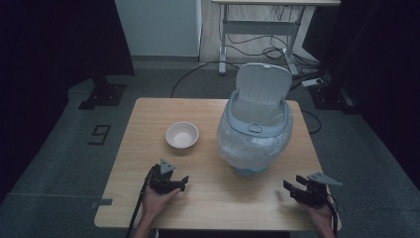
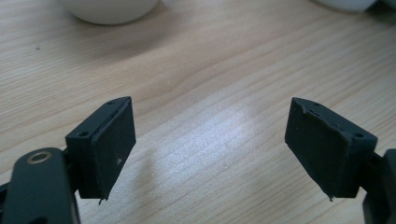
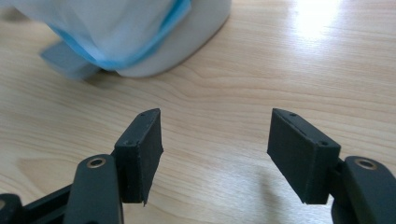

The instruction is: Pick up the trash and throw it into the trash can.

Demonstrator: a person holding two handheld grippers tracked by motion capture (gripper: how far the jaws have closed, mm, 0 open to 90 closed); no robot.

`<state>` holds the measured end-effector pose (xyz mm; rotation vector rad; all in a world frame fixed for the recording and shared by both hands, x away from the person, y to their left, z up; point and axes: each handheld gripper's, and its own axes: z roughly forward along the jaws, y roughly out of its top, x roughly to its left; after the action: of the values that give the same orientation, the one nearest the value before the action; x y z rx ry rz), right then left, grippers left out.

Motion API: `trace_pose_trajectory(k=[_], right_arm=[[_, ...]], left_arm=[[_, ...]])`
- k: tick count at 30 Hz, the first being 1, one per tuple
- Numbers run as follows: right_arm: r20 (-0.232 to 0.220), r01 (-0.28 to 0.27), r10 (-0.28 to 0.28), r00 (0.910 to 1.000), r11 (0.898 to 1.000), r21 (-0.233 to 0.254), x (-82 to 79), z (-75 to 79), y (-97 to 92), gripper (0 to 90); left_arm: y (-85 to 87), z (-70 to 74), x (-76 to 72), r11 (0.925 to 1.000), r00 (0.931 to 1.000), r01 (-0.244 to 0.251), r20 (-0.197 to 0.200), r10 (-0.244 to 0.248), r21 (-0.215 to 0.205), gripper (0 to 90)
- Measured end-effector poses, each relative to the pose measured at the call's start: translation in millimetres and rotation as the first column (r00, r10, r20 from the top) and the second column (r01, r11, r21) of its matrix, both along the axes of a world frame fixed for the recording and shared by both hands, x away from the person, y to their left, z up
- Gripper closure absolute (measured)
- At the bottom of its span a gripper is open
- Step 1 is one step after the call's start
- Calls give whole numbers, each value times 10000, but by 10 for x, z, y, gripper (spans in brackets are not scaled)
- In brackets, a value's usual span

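1. A wooden table (image 1: 213, 198) is seen from above, with a dark floor around it and a desk frame (image 1: 262, 25) far behind.
2. A white bowl (image 1: 182, 135) is set left of centre on the table, upright.
3. A bin (image 1: 255, 130) with its lid (image 1: 262, 84) raised is placed right of centre, just beside the bowl but apart from it; a clear bag (image 1: 233, 144) with a blue edge is draped over its rim.
4. The left gripper (image 1: 182, 182) is held at the near left, low over the wood, near the bowl and not touching it.
5. Its jaws are released and spread wide; in the left gripper view (image 2: 210, 140) bare wood is seen between the pads, and the bowl's base (image 2: 109, 9) lies beyond them.
6. The right gripper (image 1: 292, 190) is held at the near right edge, near the bin and apart from it.
7. Its jaws are also released, with nothing between them; in the right gripper view (image 3: 215, 154) the bin's base (image 3: 187, 42) and bag (image 3: 102, 28) are seen ahead, to the left.
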<state>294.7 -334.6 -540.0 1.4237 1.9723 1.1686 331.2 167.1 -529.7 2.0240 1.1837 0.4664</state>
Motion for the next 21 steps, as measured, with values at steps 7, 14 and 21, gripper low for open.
trace_pose_trajectory(k=[7,14,21], right_arm=[[-164,51,-63,9998,9972,-743,32,-62,22,328],[-484,115,-166,9987,9947,-1023,64,-118,12,317],[-799,-43,-66,9968,9908,-1351,112,-131,51,305]], left_arm=[[82,134,-5,9982,9998,-65,185,76,-604,153],[130,232,20,9969,9991,-215,344,241,-751,145],[122,333,117,9970,9986,-362,366,387,-677,148]])
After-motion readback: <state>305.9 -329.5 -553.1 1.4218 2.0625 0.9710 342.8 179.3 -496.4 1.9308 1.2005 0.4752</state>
